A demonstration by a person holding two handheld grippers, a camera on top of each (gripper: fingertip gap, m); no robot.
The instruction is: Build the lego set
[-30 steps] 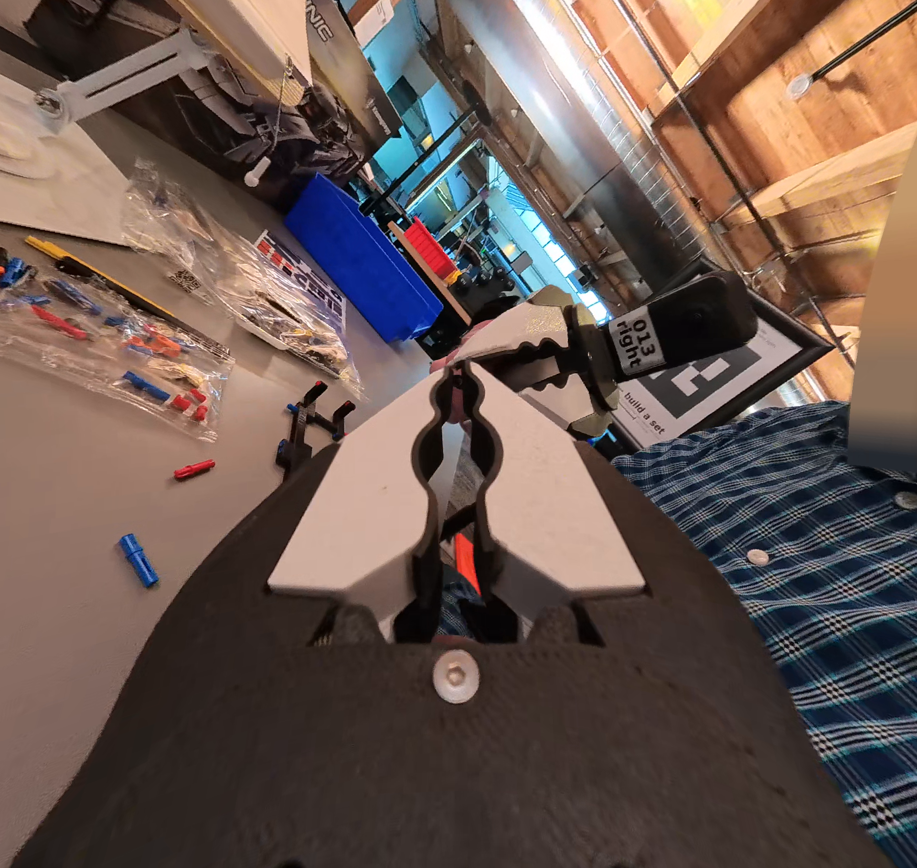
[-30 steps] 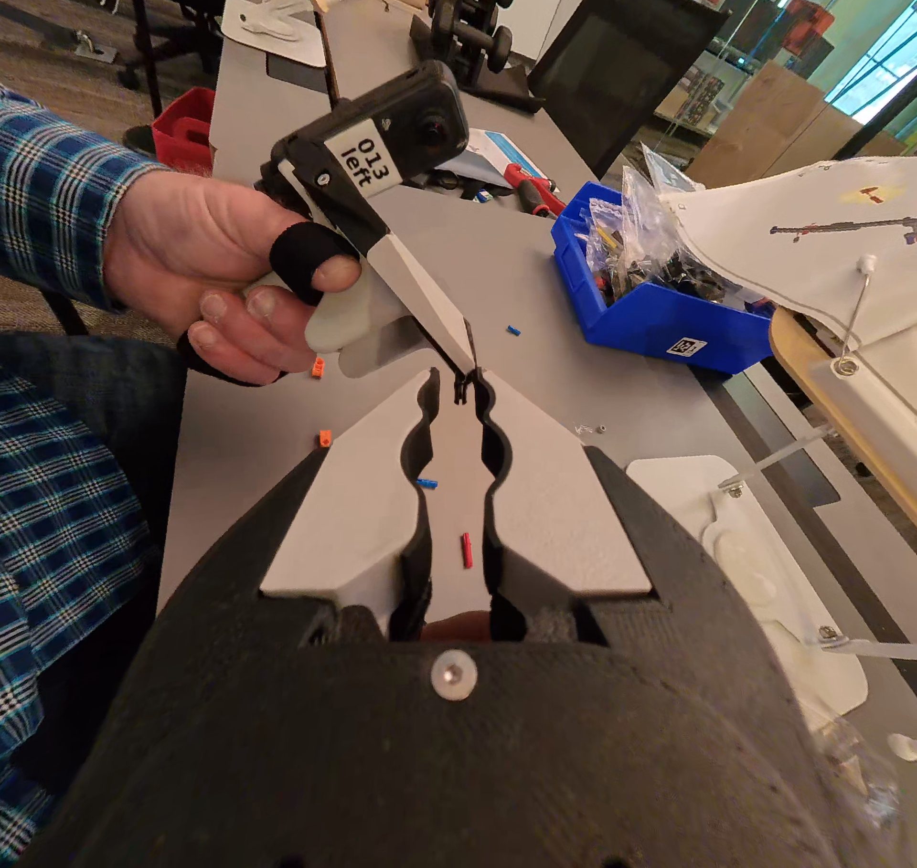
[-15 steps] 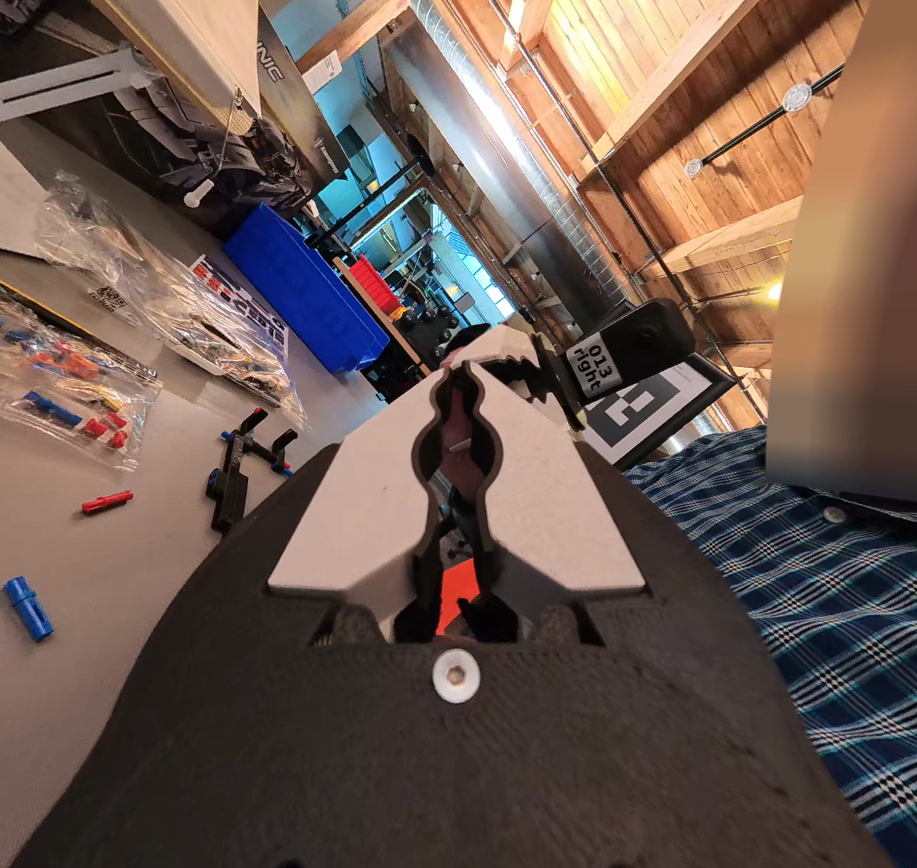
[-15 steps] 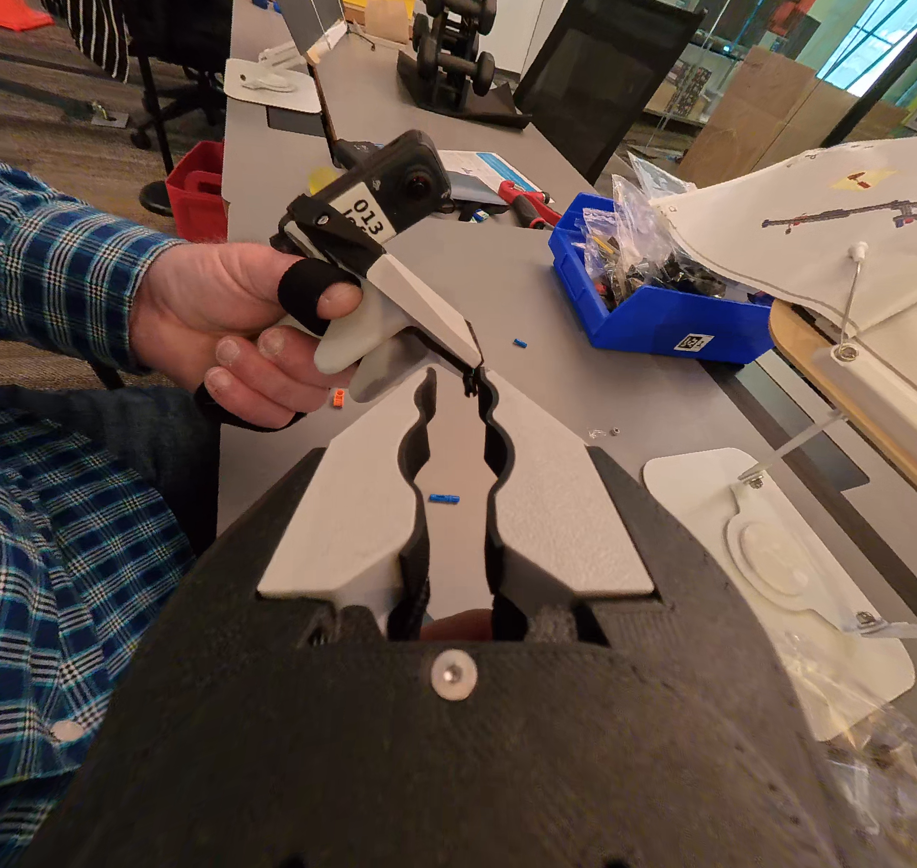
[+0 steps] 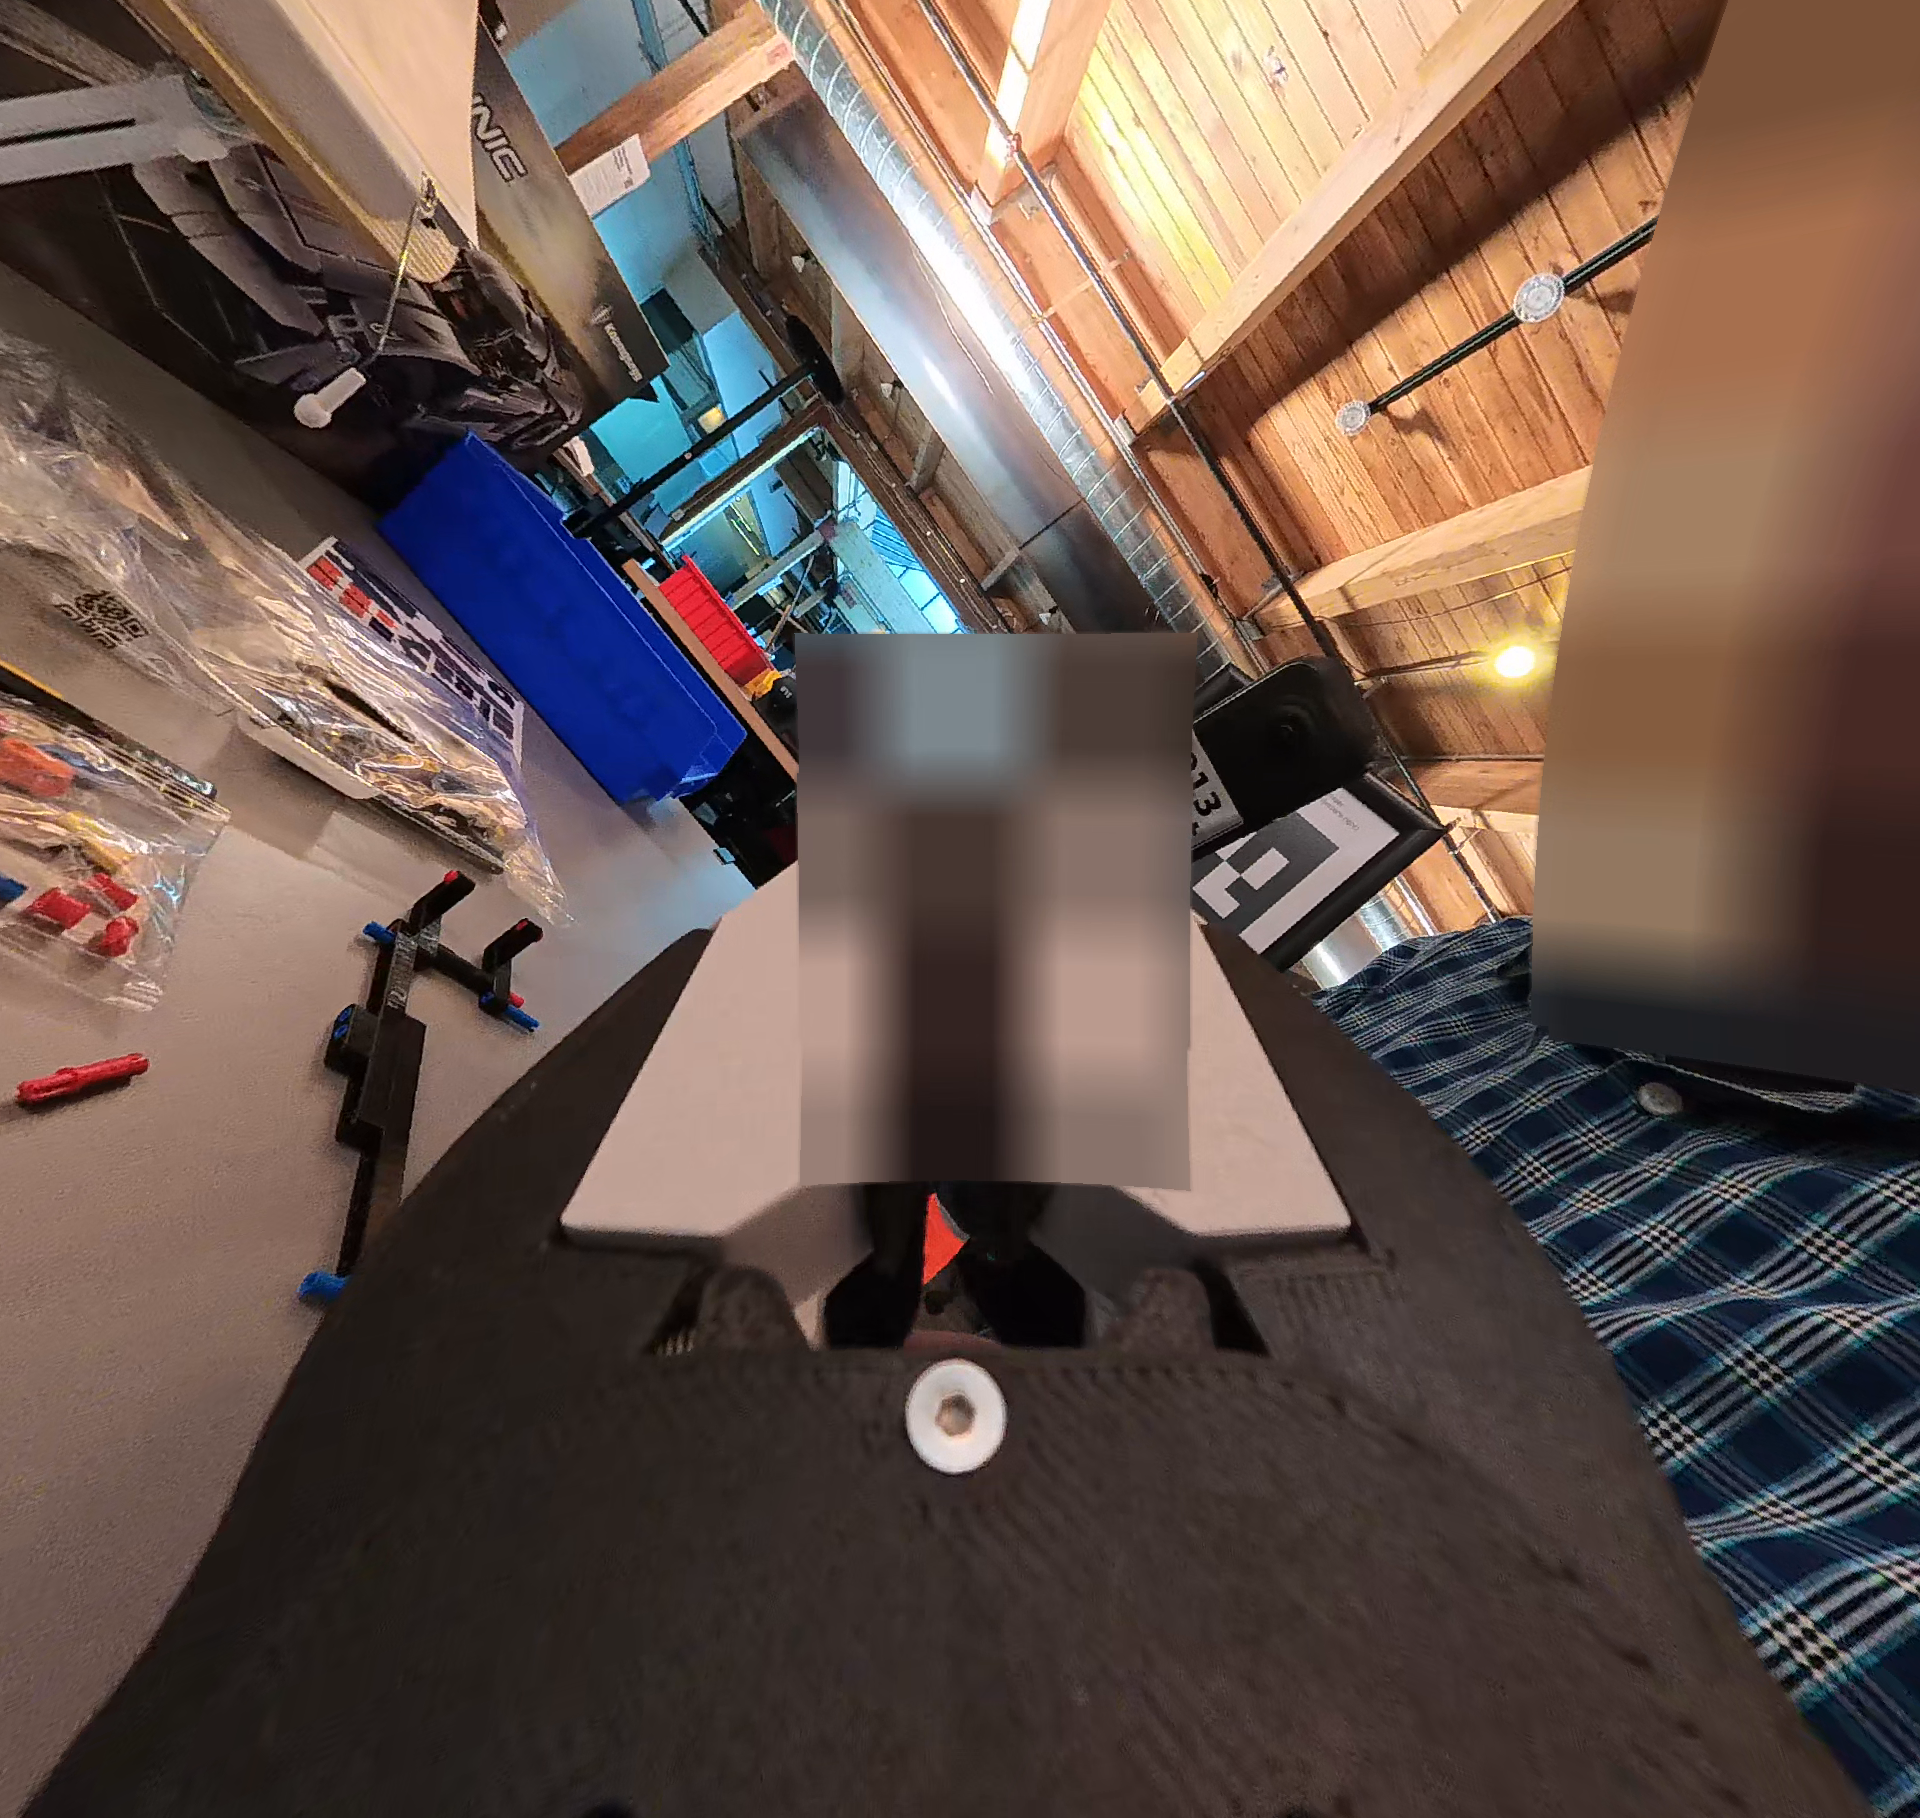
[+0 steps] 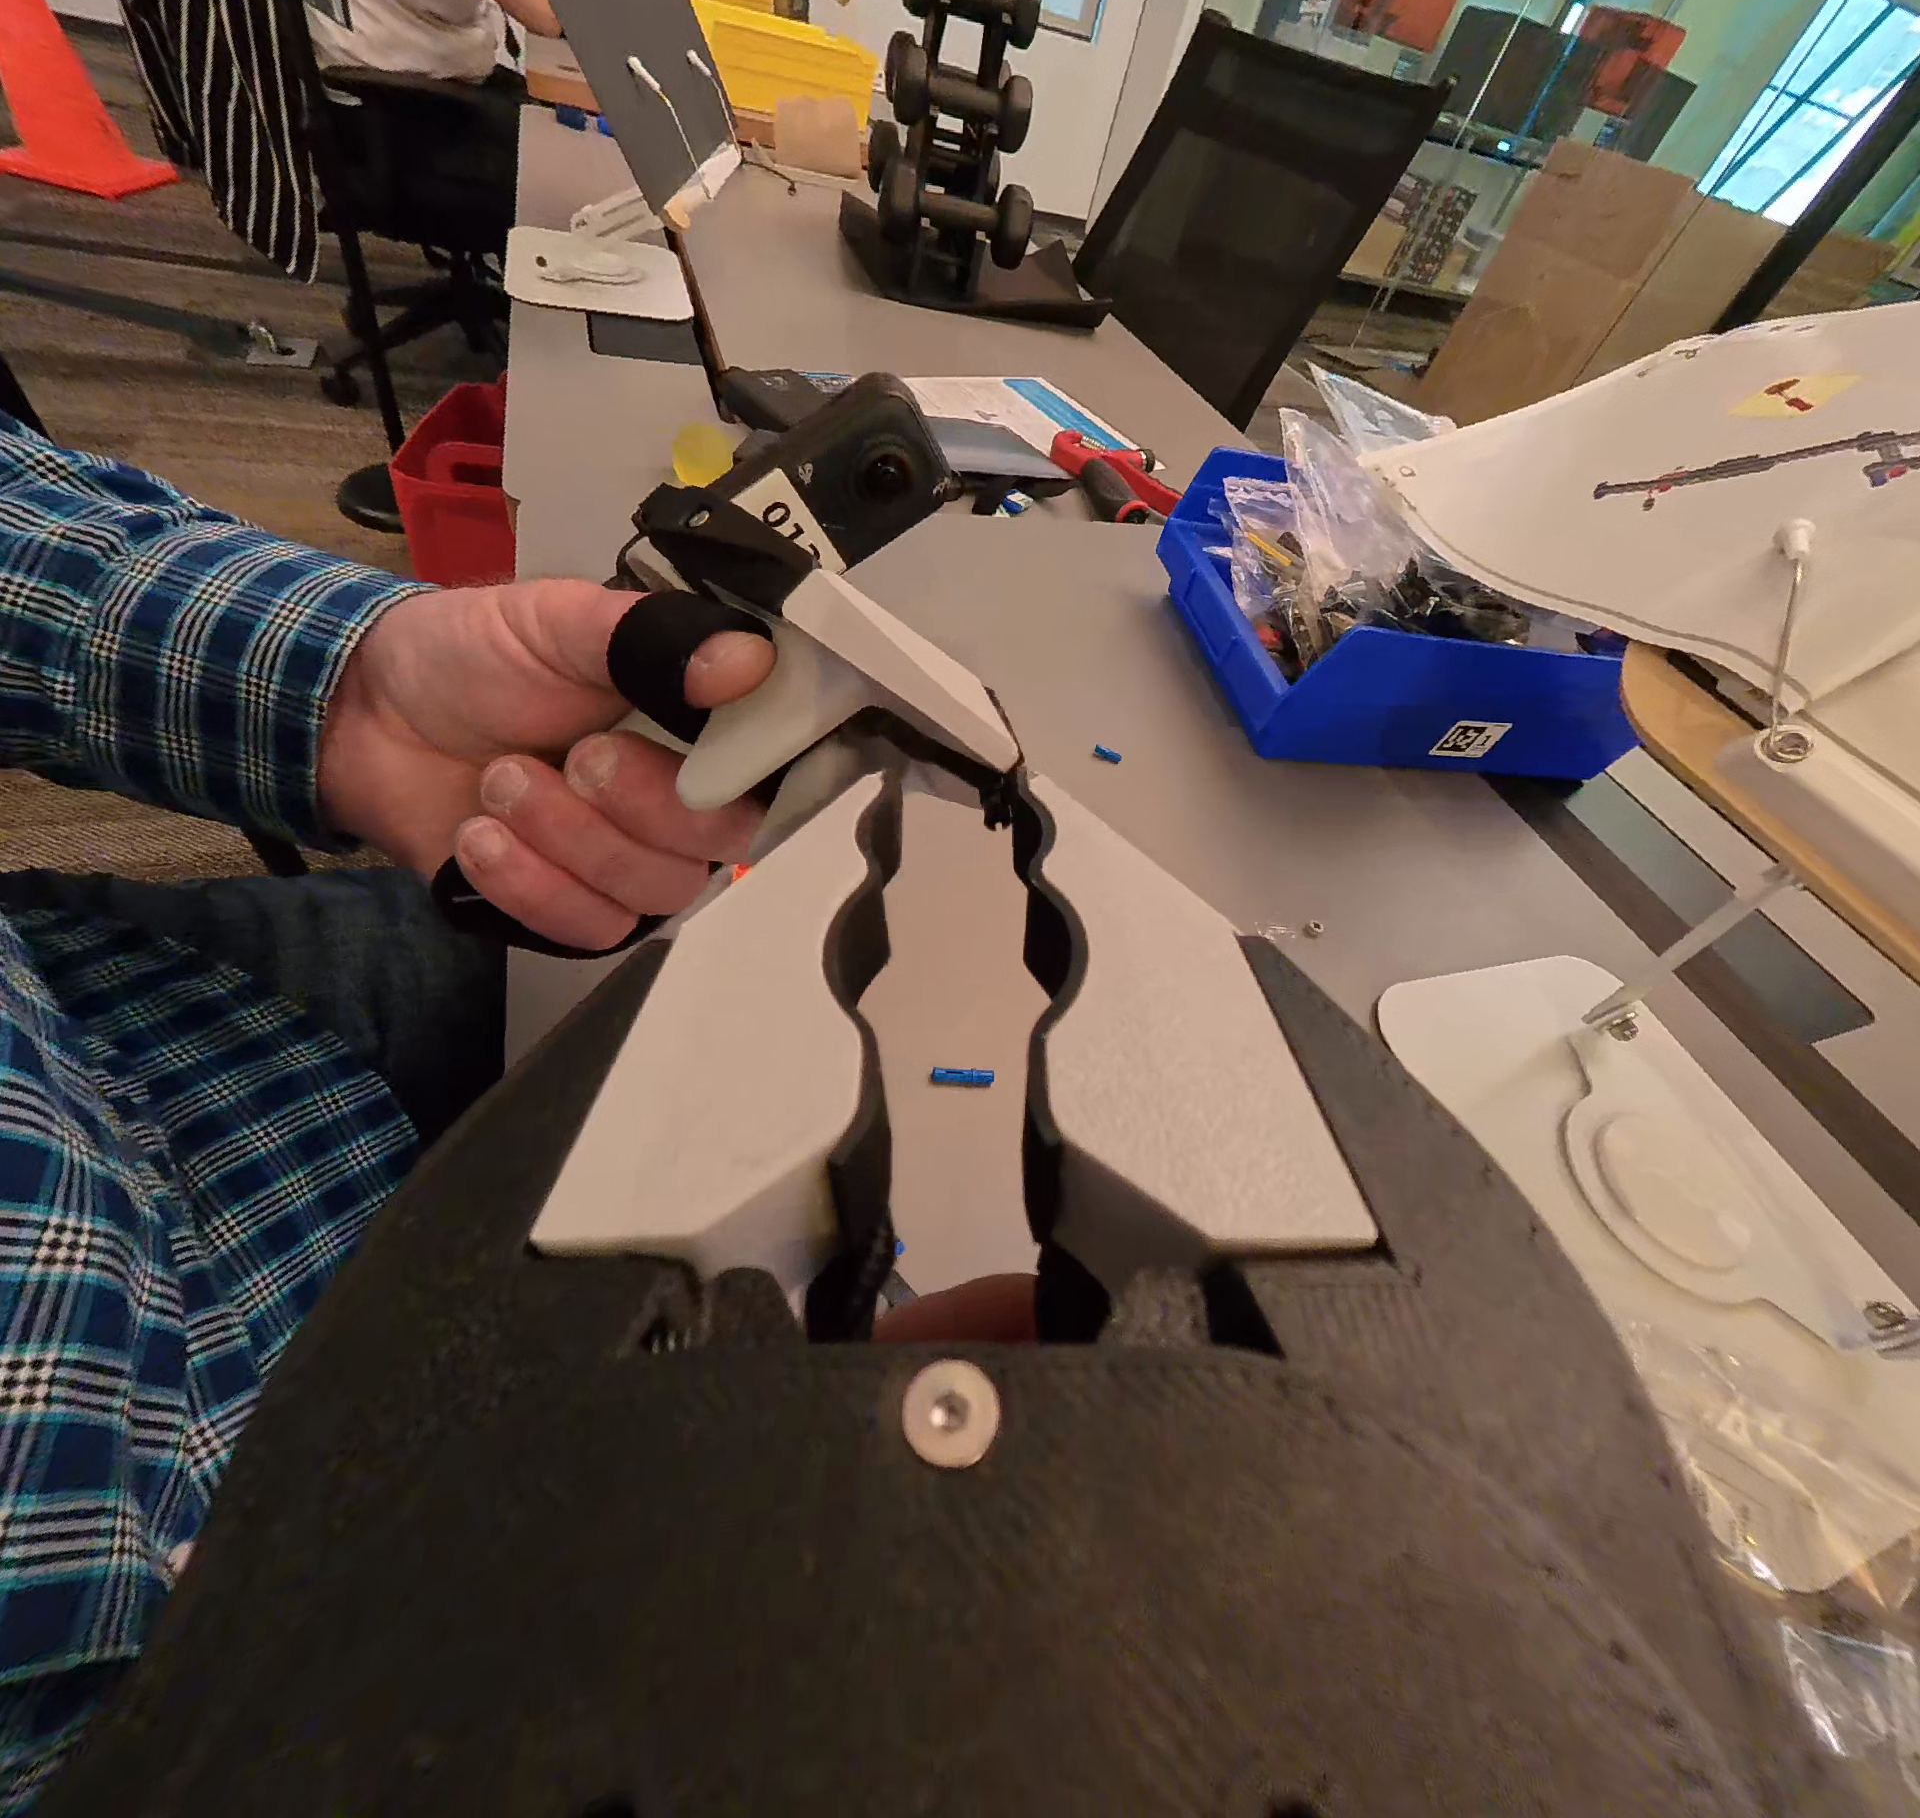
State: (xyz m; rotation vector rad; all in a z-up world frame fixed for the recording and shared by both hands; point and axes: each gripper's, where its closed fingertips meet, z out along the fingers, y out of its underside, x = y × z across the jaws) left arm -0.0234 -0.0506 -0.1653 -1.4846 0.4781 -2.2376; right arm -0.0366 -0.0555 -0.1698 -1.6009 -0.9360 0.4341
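So we've got both grippers raised off the grey bench (image 6: 1351, 864) and meeting tip to tip. In the right wrist view the left gripper (image 6: 1003, 755) comes in from the left in a hand (image 6: 520, 740) with a plaid sleeve. Its fingers are squeezed together at the tip on a tiny black lego piece (image 6: 997, 804). Our right gripper (image 6: 951, 792) has its fingers parted by a moderate gap, with the bench showing between them. The small black piece sits right against the inner edge of its right fingertip (image 6: 1039, 802), but we can't tell if it's actually pinching anything.

Through that gap a loose blue pin (image 6: 962, 1075) lies on the bench, and another blue pin (image 6: 1108, 753) lies farther off, toward the blue bin (image 6: 1403, 698) stuffed with bagged parts.

The left wrist view is tipped up toward the wooden ceiling, and a blur patch covers that gripper's tips, so it's no help there. It does show the part-built black lego assembly (image 5: 390, 1041) lying on the bench to the left, with blue pins sticking out of it. A red pin (image 5: 81, 1079) lies near it, and clear bags of parts (image 5: 94, 875) sit beyond.
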